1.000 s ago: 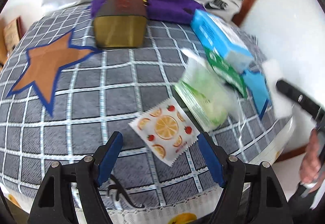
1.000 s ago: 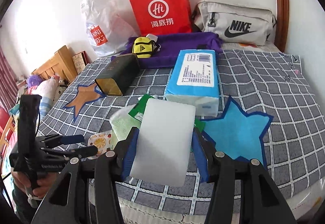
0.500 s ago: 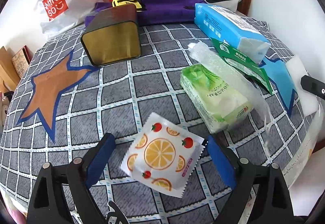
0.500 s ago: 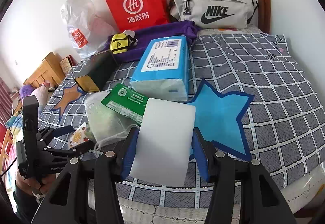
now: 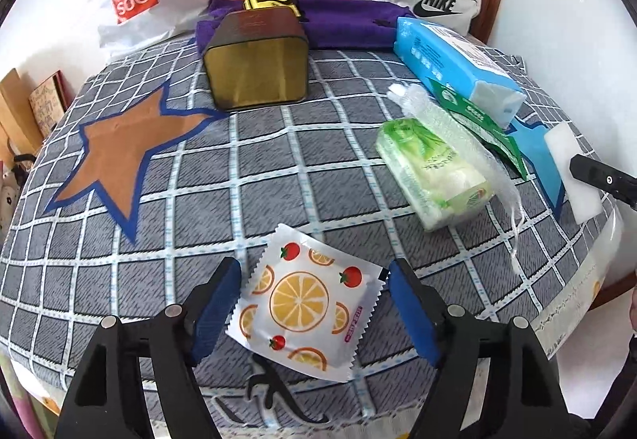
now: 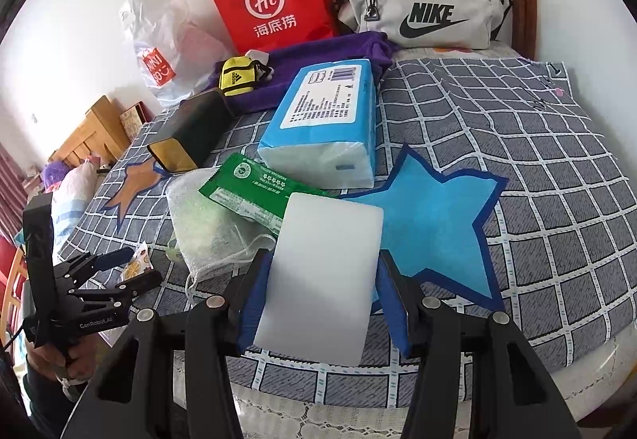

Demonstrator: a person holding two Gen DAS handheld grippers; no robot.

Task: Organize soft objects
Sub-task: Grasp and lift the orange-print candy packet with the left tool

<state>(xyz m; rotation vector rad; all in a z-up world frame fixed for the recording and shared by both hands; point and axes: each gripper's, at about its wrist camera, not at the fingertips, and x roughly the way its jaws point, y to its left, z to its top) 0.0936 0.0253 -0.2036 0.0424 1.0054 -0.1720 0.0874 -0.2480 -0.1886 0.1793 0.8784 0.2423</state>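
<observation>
R tongs (image 6: pixel 322 291) tilted down, clamping sponge (image 6: pixel 322 275) above bed.

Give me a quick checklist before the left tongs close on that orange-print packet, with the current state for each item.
1. Orange-print packet sits between the left tongs: ok.
2. Left tongs not yet pressing the packet; the jaws have just been closing with it between them, small gaps show on both sides: ok.
3. Packet lies flat on the checked cover, nothing stacked on it: ok.
4. Green tissue pack in its mesh bag lies apart from the packet, out of the jaws' path: ok.
5. Right tongs grip the white foam block: ok.
6. Block is held clear of the blue star patch: cannot tell.
</observation>
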